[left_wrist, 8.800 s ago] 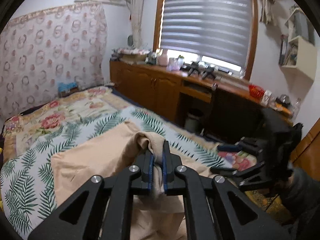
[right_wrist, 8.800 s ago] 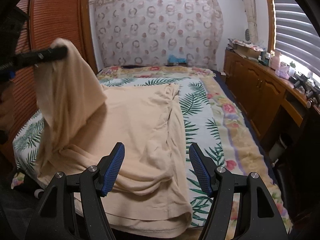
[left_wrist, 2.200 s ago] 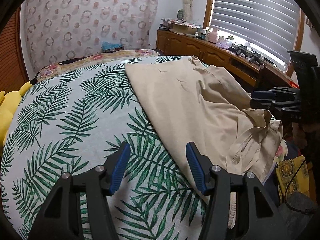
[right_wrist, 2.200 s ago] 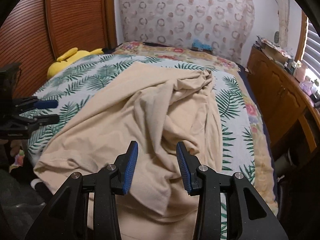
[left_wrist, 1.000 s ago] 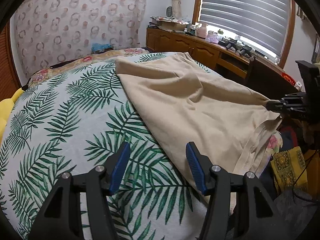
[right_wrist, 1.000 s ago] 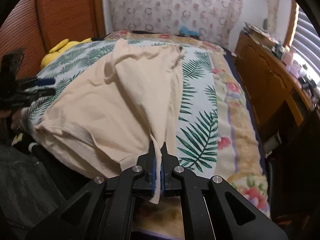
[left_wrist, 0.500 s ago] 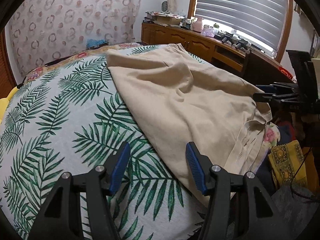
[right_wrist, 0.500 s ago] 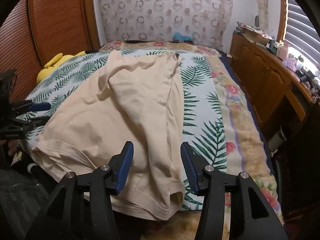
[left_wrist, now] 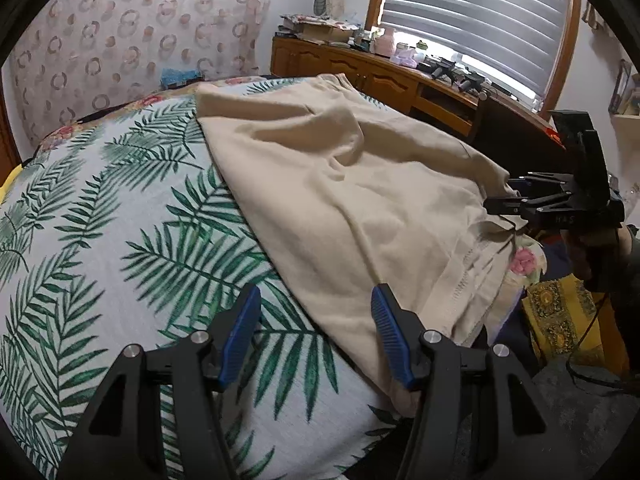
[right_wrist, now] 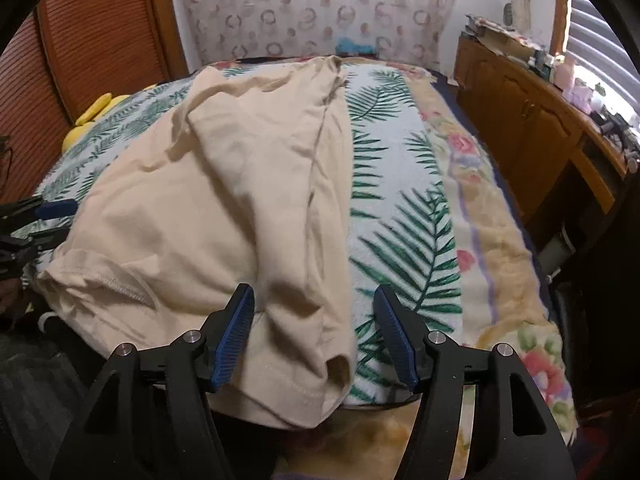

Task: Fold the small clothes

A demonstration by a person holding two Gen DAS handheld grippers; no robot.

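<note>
A beige garment (left_wrist: pixel 352 188) (right_wrist: pixel 224 184) lies spread and wrinkled on the palm-leaf bedspread (left_wrist: pixel 100 220) (right_wrist: pixel 400 216), its hem hanging over the near bed edge. My left gripper (left_wrist: pixel 314 332) is open above the bedspread just left of the garment's hem corner, nothing between its pads. My right gripper (right_wrist: pixel 314 332) hovers over the garment's near right hem corner; its jaws are opening and the cloth lies loose below them, not pinched. Each gripper appears in the other's view: the right gripper (left_wrist: pixel 516 196) at the garment's far edge, the left gripper (right_wrist: pixel 44 220) at the left.
A wooden dresser (right_wrist: pixel 532 120) (left_wrist: pixel 400 76) with clutter runs along the window side. A wooden wardrobe (right_wrist: pixel 88 32) stands to the left, with a yellow plush toy (right_wrist: pixel 96 114) beside the bed. A yellow patterned cloth (left_wrist: pixel 560 320) lies on the floor.
My right gripper was shut on the garment's hem corner a second ago; it has let go and opened, and the cloth now lies on the bed. The left gripper stayed open.
</note>
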